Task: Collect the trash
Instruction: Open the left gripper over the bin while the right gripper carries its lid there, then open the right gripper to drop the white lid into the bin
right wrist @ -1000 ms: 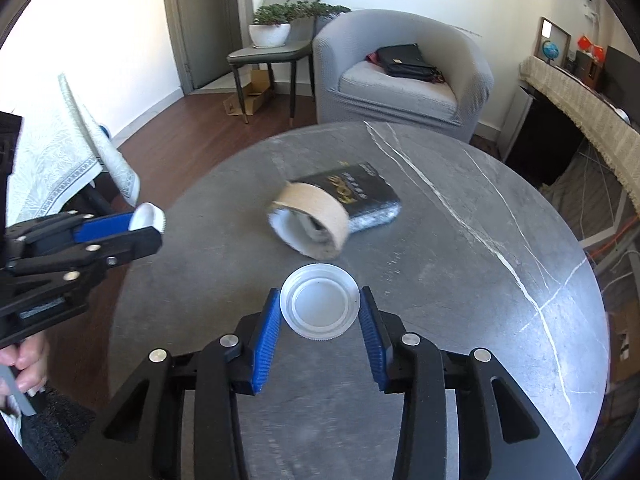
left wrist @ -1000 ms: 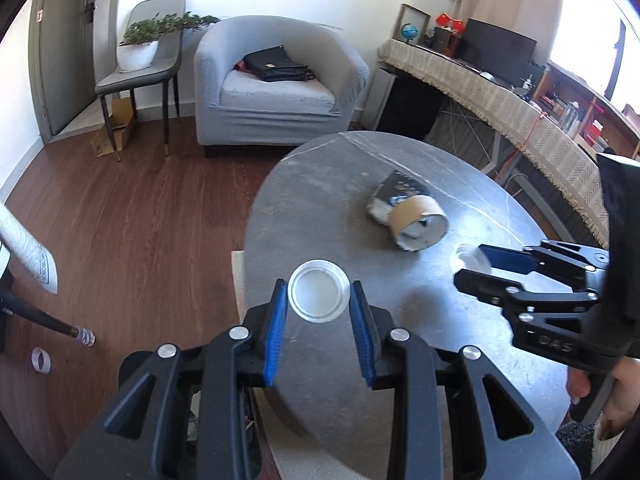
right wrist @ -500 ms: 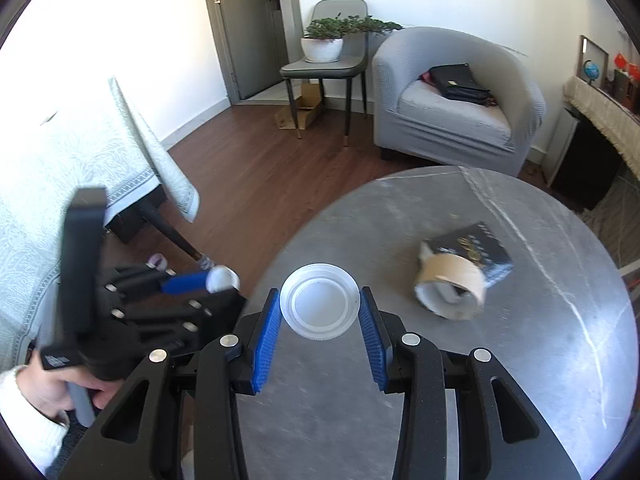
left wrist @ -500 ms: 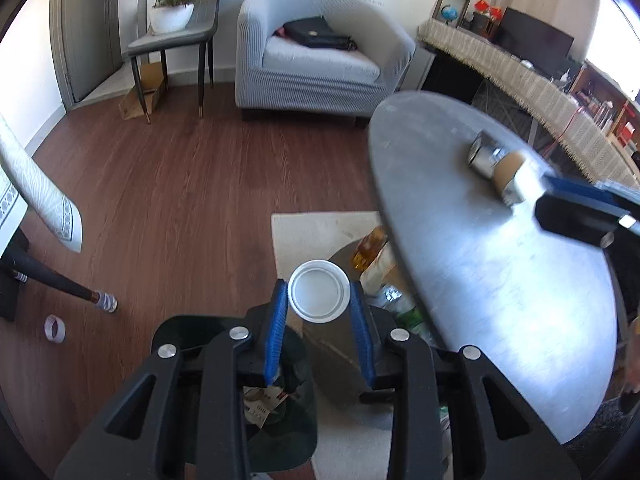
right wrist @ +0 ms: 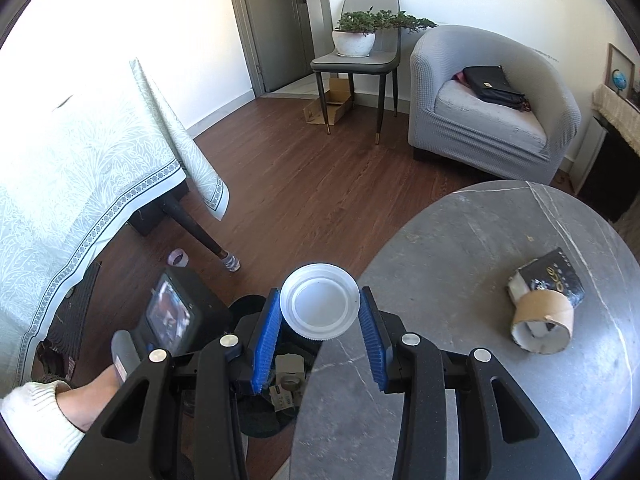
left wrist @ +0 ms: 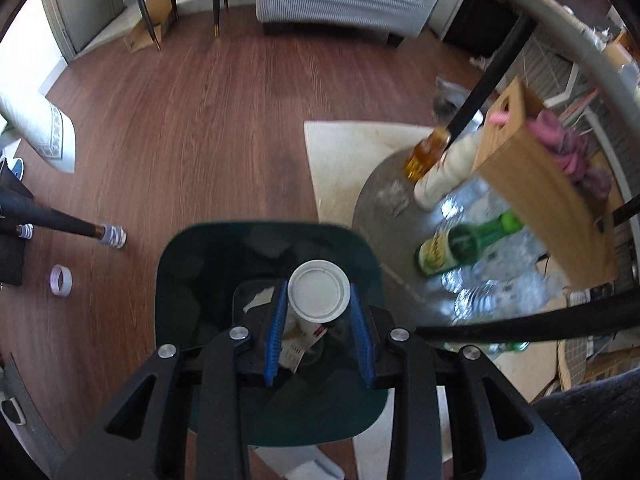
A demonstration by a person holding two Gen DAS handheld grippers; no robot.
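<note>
The left gripper (left wrist: 319, 312) points steeply down over a dark green waste bin (left wrist: 192, 280) that stands on the floor beside the round grey worktop (right wrist: 500, 280). Its jaws are part closed on a white plastic lid (left wrist: 319, 291), the blue pads pressing its rim, so this piece of trash hangs right above the bin's mouth, ready to be dropped. Inside the bin some paper scraps (left wrist: 298, 350) already lie on the bottom, so part of the collecting looks done.

The right gripper (right wrist: 320, 330) holds a second white plastic lid (right wrist: 319, 301) in the same way, jaws part closed on its edge, at the worktop's rim near the bin; it seems next in line.

Left on the worktop are a cardboard tape core (right wrist: 542, 326) and, touching it from behind, a crumpled dark packet (right wrist: 554, 276). Both still need fetching. A small roll of tape (right wrist: 178, 258) lies on the wooden floor near a table leg; whether it counts as trash I cannot tell. By my reckoning the job is somewhere near the middle.
</note>
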